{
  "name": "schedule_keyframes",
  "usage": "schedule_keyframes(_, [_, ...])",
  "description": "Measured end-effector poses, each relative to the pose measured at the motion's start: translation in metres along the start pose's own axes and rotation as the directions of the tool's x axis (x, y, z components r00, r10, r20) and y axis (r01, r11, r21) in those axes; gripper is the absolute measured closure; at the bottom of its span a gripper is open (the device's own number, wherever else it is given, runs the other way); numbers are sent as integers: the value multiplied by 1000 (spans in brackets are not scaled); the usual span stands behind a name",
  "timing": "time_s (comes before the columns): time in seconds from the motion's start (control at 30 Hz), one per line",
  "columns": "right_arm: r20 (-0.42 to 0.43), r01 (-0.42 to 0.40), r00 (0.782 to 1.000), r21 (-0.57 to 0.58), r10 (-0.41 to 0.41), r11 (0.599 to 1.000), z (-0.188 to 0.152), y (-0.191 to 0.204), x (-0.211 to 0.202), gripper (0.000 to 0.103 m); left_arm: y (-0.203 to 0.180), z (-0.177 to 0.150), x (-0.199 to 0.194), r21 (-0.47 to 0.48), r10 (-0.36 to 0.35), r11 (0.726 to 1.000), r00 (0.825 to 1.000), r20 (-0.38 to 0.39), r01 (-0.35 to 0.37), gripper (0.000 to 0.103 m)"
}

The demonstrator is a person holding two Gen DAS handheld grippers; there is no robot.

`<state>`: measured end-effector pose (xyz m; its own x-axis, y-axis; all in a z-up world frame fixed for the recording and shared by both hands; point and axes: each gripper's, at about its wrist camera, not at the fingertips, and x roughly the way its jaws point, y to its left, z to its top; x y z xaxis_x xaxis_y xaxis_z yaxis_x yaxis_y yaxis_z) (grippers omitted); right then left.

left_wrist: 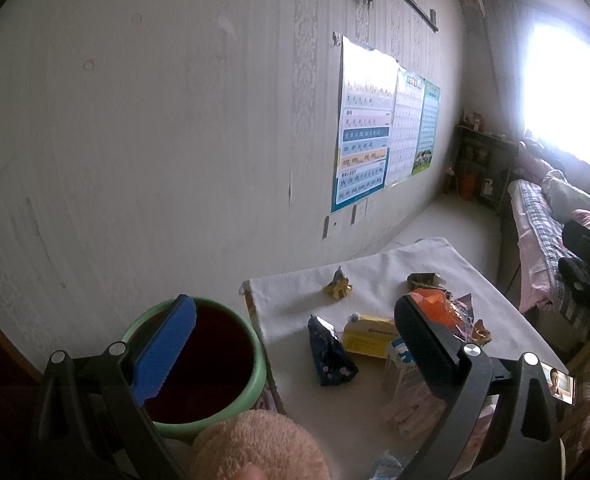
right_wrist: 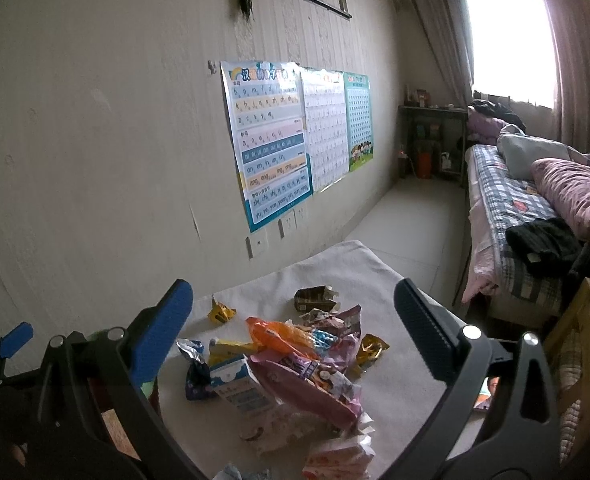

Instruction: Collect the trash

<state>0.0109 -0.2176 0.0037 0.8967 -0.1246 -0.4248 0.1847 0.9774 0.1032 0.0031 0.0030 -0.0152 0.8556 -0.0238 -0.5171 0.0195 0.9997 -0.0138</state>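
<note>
A white-covered table holds a heap of trash: a dark blue wrapper, a yellow box, an orange bag, a pink bag, a blue-and-white carton, a small yellow wrapper and a brown carton. A green-rimmed bin stands left of the table. My left gripper is open and empty, above the bin and the table edge. My right gripper is open and empty above the heap.
A wall with posters runs along the left. A bed with plaid sheets and pillows stands at the right. A dark shelf is at the far end by the window. A phone lies at the table's right.
</note>
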Motion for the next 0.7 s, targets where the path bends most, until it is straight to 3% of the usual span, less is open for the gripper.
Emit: schedule_keyframes(0.7, [0, 0, 1000, 3, 0, 1000, -2, 0, 0, 4, 1, -3, 2, -1, 5, 1000, 1000, -11, -5, 8])
